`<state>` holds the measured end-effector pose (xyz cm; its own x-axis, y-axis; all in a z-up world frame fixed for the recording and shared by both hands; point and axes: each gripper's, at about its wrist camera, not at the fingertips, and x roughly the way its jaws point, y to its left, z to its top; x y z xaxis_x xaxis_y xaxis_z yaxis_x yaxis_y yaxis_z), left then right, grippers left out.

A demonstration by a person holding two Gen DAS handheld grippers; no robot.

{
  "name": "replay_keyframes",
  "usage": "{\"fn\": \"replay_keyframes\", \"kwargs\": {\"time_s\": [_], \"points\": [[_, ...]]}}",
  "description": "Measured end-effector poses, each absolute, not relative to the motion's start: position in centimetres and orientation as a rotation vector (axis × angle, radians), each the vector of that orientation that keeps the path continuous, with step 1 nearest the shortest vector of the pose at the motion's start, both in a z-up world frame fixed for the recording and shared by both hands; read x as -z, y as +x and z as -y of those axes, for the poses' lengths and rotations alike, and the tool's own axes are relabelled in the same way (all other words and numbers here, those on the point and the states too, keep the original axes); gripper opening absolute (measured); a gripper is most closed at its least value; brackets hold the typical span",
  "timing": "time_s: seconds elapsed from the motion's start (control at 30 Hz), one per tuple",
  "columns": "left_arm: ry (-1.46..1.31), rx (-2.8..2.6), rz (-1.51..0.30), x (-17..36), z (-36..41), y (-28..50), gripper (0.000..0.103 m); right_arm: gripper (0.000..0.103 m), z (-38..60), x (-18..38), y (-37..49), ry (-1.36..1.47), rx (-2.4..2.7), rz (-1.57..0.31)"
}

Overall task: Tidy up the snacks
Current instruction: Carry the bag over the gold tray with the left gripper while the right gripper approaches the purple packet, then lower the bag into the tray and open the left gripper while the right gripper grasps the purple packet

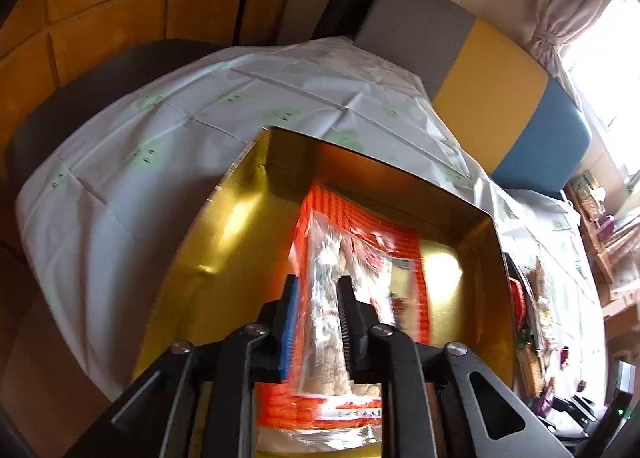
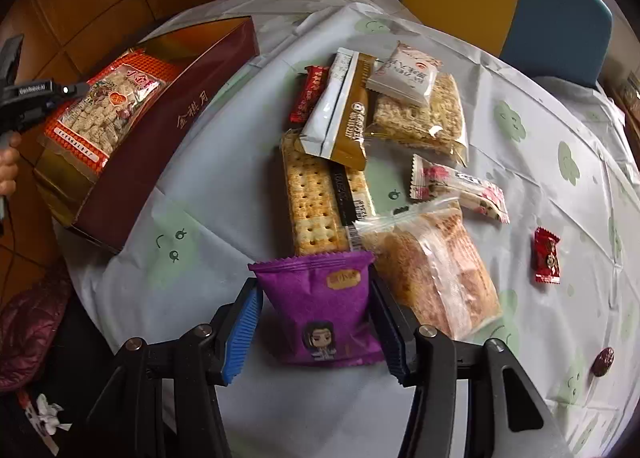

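Snacks (image 2: pixel 384 162) are lying heaped mid-frame on the bench (image 2: pixel 540 186), waiting for the box (image 2: pixel 168 114) at upper left. We are parting the left fingers (image 1: pixel 296 298) slightly around the orange pack (image 1: pixel 352 258), apparently releasing it inside. We are holding the right fingers (image 2: pixel 244 322) apart beside the purple packet (image 2: pixel 320 314), not clearly pressing. Motion blur is hiding the pack's print; the box floor beneath is covered.

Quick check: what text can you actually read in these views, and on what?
"金秋月": box, maroon side.
"GenRobot.AI": left gripper.
Orange pack, cracker pack, purple packet: print too small or blurred to read.
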<state>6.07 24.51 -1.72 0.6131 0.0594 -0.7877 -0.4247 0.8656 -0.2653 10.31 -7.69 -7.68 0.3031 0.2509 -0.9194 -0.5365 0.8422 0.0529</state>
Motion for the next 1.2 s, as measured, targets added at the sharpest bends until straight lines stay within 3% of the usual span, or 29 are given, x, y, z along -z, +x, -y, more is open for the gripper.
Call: {"fn": "replay_keyframes", "kwargs": {"time_s": [0.13,0.23,0.57,0.97,1.2], "points": [[-0.407,-0.302,-0.847,0.9,-24.4,5.5,0.024,0.050,6.8,8.6,10.3,-0.328,-0.535,-1.164],[-0.352,-0.301,-0.825,0.2,-23.2,5.0,0.032,0.050,6.9,8.6,10.5,-0.325,-0.528,-1.173],[-0.309,-0.218,-0.863,0.8,-18.5,4.1,0.033,0.050,8.5,8.6,10.2,-0.285,-0.510,-1.209],[-0.262,-0.177,-0.832,1.2,-14.8,2.6,0.045,0.050,10.3,7.9,11.1,-0.216,-0.508,-1.249],[-0.241,-0.178,-0.844,1.6,-14.5,2.0,0.045,0.050,11.0,7.0,11.3,-0.208,-0.505,-1.234]]}}
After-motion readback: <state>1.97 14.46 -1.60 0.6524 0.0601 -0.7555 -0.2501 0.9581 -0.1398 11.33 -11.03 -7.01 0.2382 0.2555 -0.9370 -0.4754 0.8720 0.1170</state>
